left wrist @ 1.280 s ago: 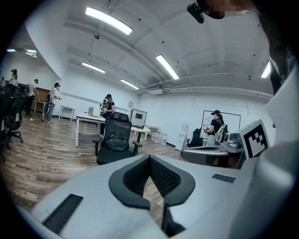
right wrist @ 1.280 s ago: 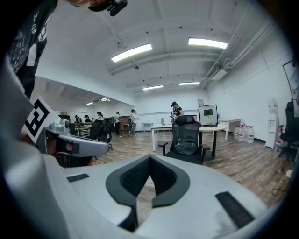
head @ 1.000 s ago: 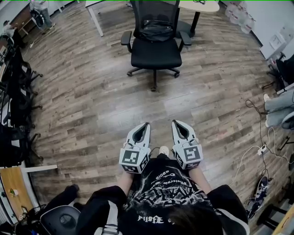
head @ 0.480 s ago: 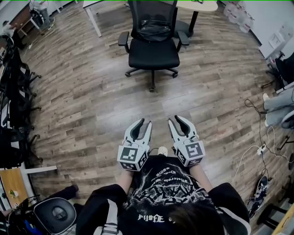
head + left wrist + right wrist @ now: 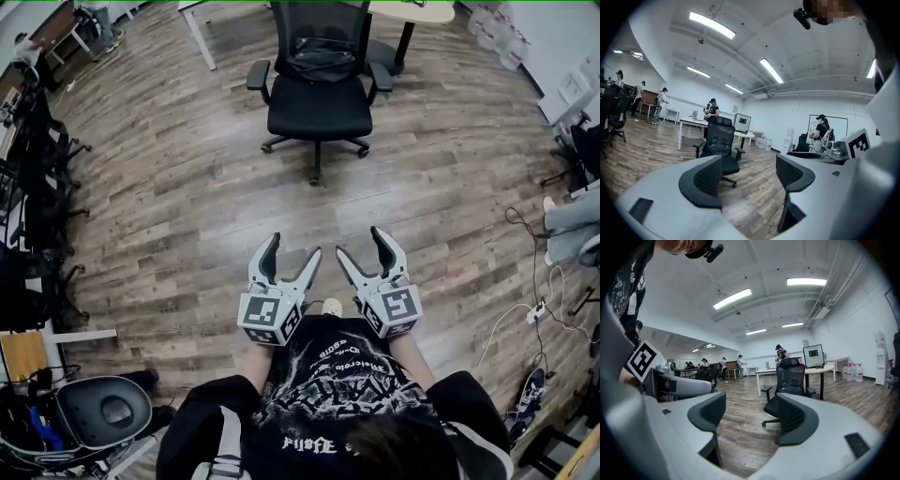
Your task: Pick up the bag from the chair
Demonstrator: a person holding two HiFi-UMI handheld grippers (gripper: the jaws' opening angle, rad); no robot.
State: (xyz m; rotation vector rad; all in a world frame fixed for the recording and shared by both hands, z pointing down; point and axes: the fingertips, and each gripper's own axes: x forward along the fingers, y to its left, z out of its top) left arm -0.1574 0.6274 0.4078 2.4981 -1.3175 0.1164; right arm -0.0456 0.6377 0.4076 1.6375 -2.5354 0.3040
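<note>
Both grippers have opened since the earlier frames: the left gripper (image 5: 293, 251) and the right gripper (image 5: 360, 246) now hold their jaws wide apart, with nothing between them. We carry them side by side close to the body, well apart from the chair (image 5: 319, 105), which stands straight ahead across the floor (image 5: 187, 187). The bag (image 5: 321, 58) lies at the back of the seat against the backrest, its long axis running armrest to armrest. We judge neither gripper nearer, since the chair sits about on the midline. The head view shows the gap to cross. The gripper views show the bag's height, each framing the chair between its jaws.
</note>
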